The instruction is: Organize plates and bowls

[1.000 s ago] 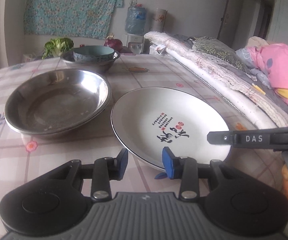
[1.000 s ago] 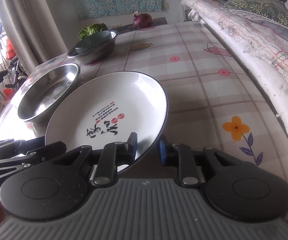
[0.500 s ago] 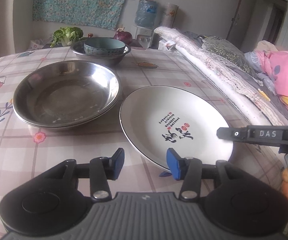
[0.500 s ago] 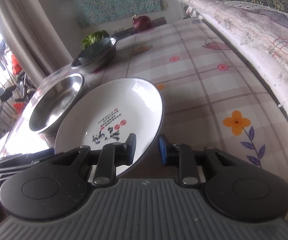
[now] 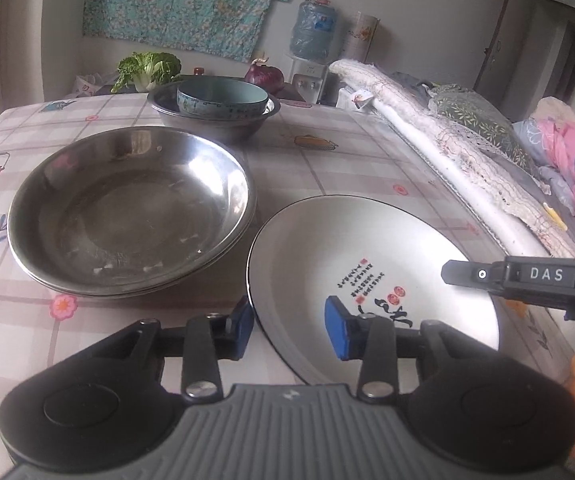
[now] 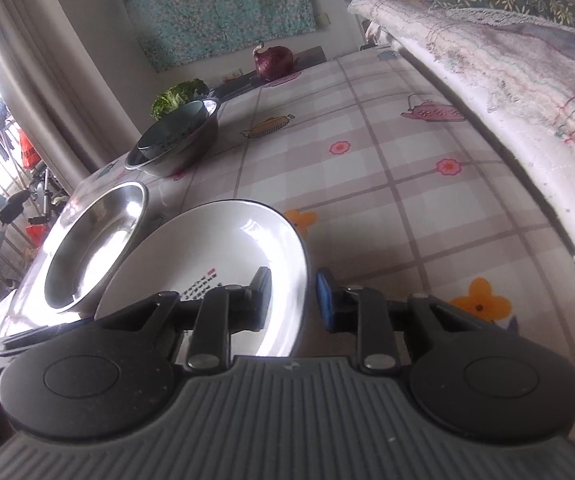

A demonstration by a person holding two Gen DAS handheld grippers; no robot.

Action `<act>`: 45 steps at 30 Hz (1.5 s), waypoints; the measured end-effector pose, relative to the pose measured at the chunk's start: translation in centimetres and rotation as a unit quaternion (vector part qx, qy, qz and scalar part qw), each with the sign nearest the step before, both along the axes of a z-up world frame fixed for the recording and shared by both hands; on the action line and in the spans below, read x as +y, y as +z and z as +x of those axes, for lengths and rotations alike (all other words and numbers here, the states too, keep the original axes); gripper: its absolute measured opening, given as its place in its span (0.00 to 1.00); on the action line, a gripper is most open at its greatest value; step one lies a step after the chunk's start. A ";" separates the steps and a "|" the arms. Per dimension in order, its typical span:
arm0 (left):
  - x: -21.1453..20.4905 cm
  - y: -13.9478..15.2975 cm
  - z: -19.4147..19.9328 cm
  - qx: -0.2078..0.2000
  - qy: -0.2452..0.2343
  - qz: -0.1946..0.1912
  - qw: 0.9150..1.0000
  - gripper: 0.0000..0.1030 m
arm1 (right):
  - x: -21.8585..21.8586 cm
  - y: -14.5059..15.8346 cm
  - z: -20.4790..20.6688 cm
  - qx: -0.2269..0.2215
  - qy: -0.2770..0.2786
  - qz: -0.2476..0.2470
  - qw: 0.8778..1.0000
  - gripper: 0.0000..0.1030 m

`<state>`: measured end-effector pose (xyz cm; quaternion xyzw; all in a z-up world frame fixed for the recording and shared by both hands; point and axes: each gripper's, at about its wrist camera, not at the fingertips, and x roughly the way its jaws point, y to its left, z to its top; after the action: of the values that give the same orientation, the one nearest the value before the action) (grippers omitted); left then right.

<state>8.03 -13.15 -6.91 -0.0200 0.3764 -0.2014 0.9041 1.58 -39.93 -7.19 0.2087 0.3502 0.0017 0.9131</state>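
Left wrist view: the left gripper (image 5: 289,330) has its jaws spread apart around the near left rim of the white plate (image 5: 367,272), one blue pad outside the edge and the other over the plate's inner face, with a gap on both sides so nothing is pinched. The plate, marked with black brushed characters and small red stamps, appears raised off the checked tablecloth (image 5: 327,168) on its right side. Just to its left sit the stacked steel pans (image 5: 131,212), close to the plate's rim. Farther back stands a steel bowl (image 5: 211,118) with a teal bowl (image 5: 221,98) nested inside it, and beyond those a leafy green vegetable (image 5: 149,68) and a red onion (image 5: 264,74) lie at the far end. In the right wrist view, the right gripper (image 6: 293,298) straddles the plate's (image 6: 223,256) right edge, jaws narrowly parted, one finger above the white surface and one outside the rim; whether the pads actually press the plate I cannot tell. A folded quilt (image 6: 507,60) runs along the table's right side.
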 end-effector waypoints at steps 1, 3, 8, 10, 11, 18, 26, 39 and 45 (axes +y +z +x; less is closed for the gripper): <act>0.0 0.0 -0.1 0.002 -0.002 -0.001 1.000 0.38 | 0.1 0.0 0.1 0.001 -0.002 0.000 1.000 0.21; 0.3 0.1 -0.2 0.013 -0.004 -0.009 1.000 0.38 | 0.1 0.0 0.0 0.002 -0.002 -0.001 1.000 0.20; 0.7 0.3 -1.3 0.033 -0.019 -0.020 0.999 0.38 | 0.0 0.3 -1.0 0.010 0.000 -0.004 1.000 0.20; 0.8 0.4 -1.7 0.037 -0.027 -0.024 0.999 0.38 | 0.0 0.3 -1.7 0.011 0.001 -0.009 1.000 0.20; 0.9 0.3 -1.7 0.040 -0.031 -0.027 0.998 0.38 | 0.0 0.3 -2.2 0.011 0.000 -0.010 1.000 0.20; 0.2 -0.4 -0.8 0.043 -0.043 -0.001 0.998 0.38 | -0.4 -0.5 -3.4 0.014 -0.010 0.011 1.000 0.20; -1.0 -0.7 -1.3 0.003 -0.047 0.028 0.999 0.38 | 0.1 -1.0 -3.3 0.012 -0.003 0.009 1.000 0.20; -1.2 -0.4 -2.6 0.008 -0.045 0.042 0.998 0.37 | 1.1 -0.2 -2.6 0.007 0.000 -0.043 0.999 0.21; -1.2 -0.4 -2.3 0.009 -0.048 0.045 0.998 0.38 | 1.0 -0.5 -2.3 0.006 -0.001 -0.046 0.999 0.20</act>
<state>5.75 -14.38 -7.30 0.0375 0.3937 -0.2275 0.8899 -0.75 -38.93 -7.70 0.1664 0.3555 -0.0163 0.9196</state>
